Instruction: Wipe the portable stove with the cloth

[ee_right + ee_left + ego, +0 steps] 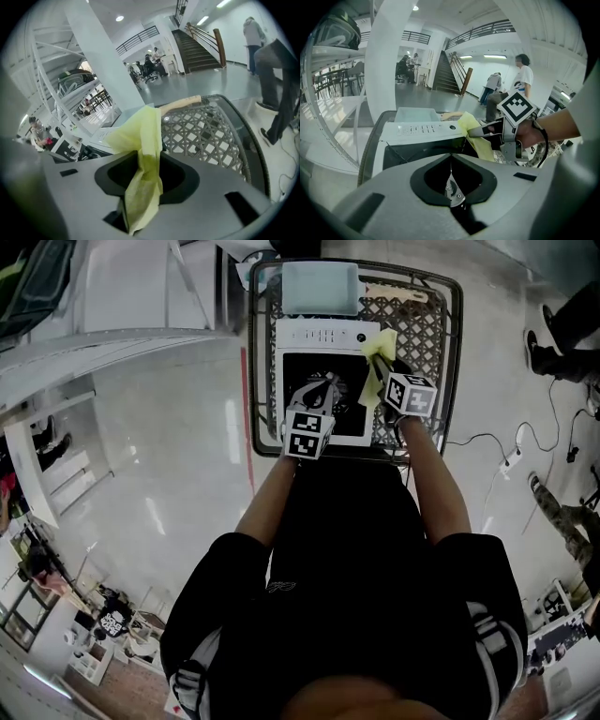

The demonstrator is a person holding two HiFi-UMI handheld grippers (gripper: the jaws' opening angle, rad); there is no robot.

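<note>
the left gripper [451, 188] had its jaws closed together on nothing and hovered over the near part of the portable stove [319, 336]. the right gripper [377, 371] had its jaws pinched on the yellow cloth [143, 154], which stood bunched up between them, its loose end hanging toward the stove's right edge. the stove sat on the mesh counter [424, 326], its long axis running away from the person and its white control strip at the far end. the black top lay just left of and below the right jaws, so the cloth-bearing hand was the better placed. judging by this, the wipe called for lowering the cloth and sweeping leftward across the glass.
</note>
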